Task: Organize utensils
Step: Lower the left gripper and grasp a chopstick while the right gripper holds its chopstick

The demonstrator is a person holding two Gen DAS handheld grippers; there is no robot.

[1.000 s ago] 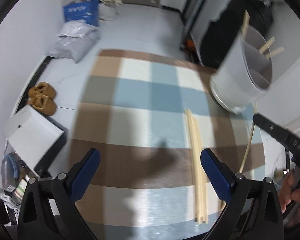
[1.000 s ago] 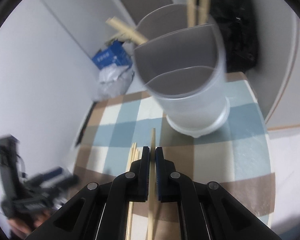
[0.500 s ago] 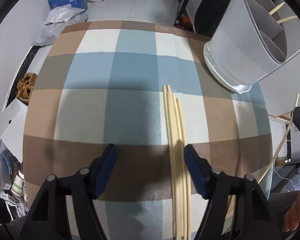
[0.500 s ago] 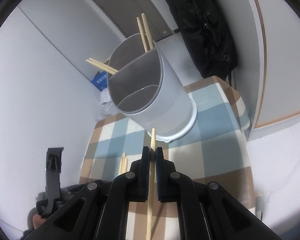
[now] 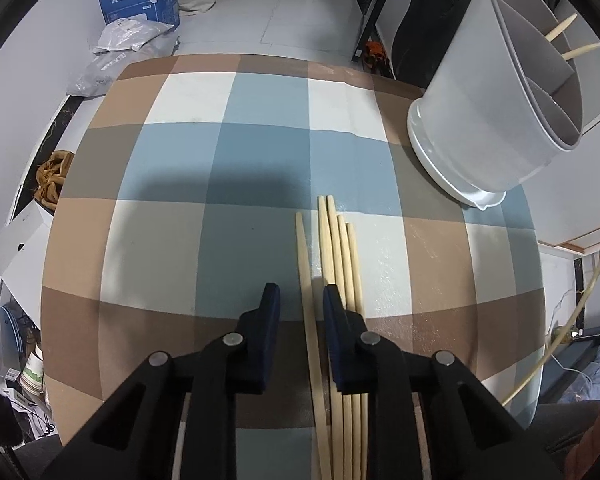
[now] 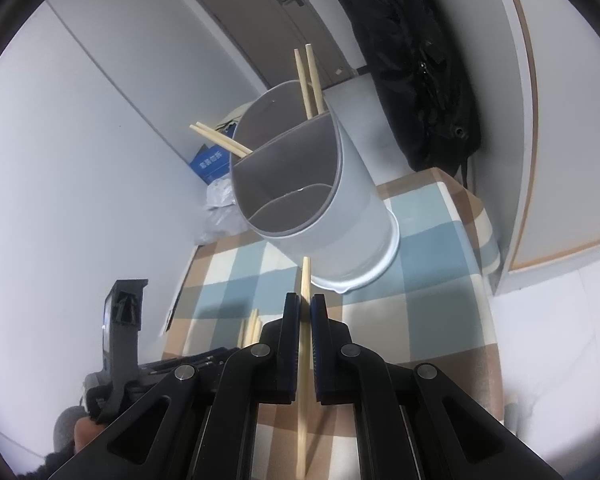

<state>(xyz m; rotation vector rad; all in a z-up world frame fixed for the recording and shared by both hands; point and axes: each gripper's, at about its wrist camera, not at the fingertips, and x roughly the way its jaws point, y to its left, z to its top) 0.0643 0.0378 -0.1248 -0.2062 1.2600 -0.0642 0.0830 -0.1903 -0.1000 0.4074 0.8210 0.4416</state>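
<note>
Several wooden chopsticks (image 5: 342, 256) lie side by side on the checked tablecloth (image 5: 220, 184). One chopstick (image 5: 303, 256) lies slightly apart on their left. My left gripper (image 5: 302, 306) points down over it, its jaws closing with this chopstick between them, a gap still showing on the left side. My right gripper (image 6: 305, 306) is shut on another chopstick (image 6: 306, 276), held above the table with its tip toward the grey divided utensil holder (image 6: 332, 216). That holder (image 5: 488, 120) stands at the table's far right, with chopsticks (image 6: 310, 80) sticking out of its rear compartments.
The left hand-held device (image 6: 122, 328) and a person's hand (image 6: 80, 432) show at the lower left of the right wrist view. A blue box (image 5: 140, 0), plastic bags (image 5: 116, 40) and a black bag (image 6: 412, 80) sit on the floor around the table.
My left gripper came down over the loose chopsticks and its jaws narrowed from wide open to just around one chopstick. The right gripper drew back from the holder, still gripping its chopstick.
</note>
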